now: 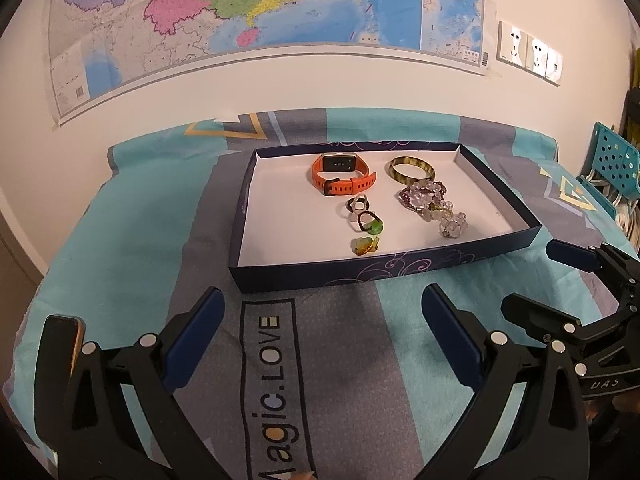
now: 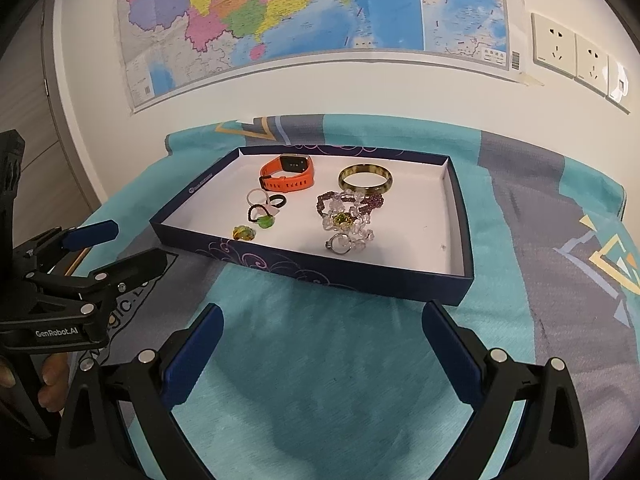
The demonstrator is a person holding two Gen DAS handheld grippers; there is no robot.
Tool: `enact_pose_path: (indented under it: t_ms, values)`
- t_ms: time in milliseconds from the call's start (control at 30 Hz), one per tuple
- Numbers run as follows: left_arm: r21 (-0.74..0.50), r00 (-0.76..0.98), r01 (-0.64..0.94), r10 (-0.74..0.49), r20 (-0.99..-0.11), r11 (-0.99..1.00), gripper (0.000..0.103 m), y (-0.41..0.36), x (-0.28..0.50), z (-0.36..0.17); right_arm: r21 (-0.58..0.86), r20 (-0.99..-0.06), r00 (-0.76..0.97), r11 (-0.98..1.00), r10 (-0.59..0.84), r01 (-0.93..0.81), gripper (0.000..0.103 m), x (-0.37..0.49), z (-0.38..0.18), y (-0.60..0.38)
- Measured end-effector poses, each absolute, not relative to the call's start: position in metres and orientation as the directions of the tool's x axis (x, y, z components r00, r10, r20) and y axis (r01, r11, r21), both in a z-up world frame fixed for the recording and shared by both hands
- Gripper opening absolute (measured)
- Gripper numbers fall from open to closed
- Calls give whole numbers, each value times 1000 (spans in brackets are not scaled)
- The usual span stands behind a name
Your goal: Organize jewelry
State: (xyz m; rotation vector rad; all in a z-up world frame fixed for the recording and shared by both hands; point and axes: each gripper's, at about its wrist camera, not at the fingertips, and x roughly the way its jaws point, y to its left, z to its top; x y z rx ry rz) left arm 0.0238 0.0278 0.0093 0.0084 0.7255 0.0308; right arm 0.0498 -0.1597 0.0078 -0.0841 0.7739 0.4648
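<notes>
A shallow dark-blue box (image 1: 440,256) (image 2: 360,280) with a white floor lies on the cloth. In it lie an orange watch (image 1: 344,178) (image 2: 288,174), an amber bangle (image 1: 410,168) (image 2: 365,178), a purple and clear bead bracelet (image 1: 426,196) (image 2: 350,204), a clear crystal ring (image 1: 452,226) (image 2: 344,244), small rings (image 1: 358,203) (image 2: 266,200) and two green pendants (image 1: 365,246) (image 2: 244,233). My left gripper (image 1: 322,312) (image 2: 124,246) and my right gripper (image 2: 322,320) (image 1: 540,276) are both open and empty, in front of the box.
A teal and grey cloth (image 1: 340,360) (image 2: 320,360) printed "Magic.LOVE" covers the table. A map (image 1: 260,12) hangs on the wall behind, with sockets (image 2: 580,56) to its right. A teal perforated chair (image 1: 608,160) stands at the right edge. A phone-like object (image 1: 68,344) lies at the left.
</notes>
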Motion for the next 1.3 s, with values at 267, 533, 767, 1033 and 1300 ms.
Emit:
enact_pose_path:
  t_ms: [267, 533, 767, 1033, 1300]
  values:
    - [15, 743, -31, 33, -668, 999, 97, 30, 23, 8, 96, -691, 619, 895, 374, -435, 96, 49, 8, -159]
    - [18, 742, -39, 41, -669, 999, 97, 30, 22, 7, 95, -692, 618, 896, 373, -434, 96, 48, 8, -159]
    - [18, 740, -39, 41, -672, 999, 97, 30, 22, 5, 98, -697, 612, 896, 372, -433, 96, 47, 7, -157]
    - [14, 736, -38, 37, -676, 999, 97, 31, 23, 2, 101, -699, 610, 897, 372, -431, 96, 47, 6, -157]
    - [14, 733, -41, 40, -679, 999, 97, 31, 24, 0, 101, -701, 609, 897, 372, -431, 96, 47, 6, -157]
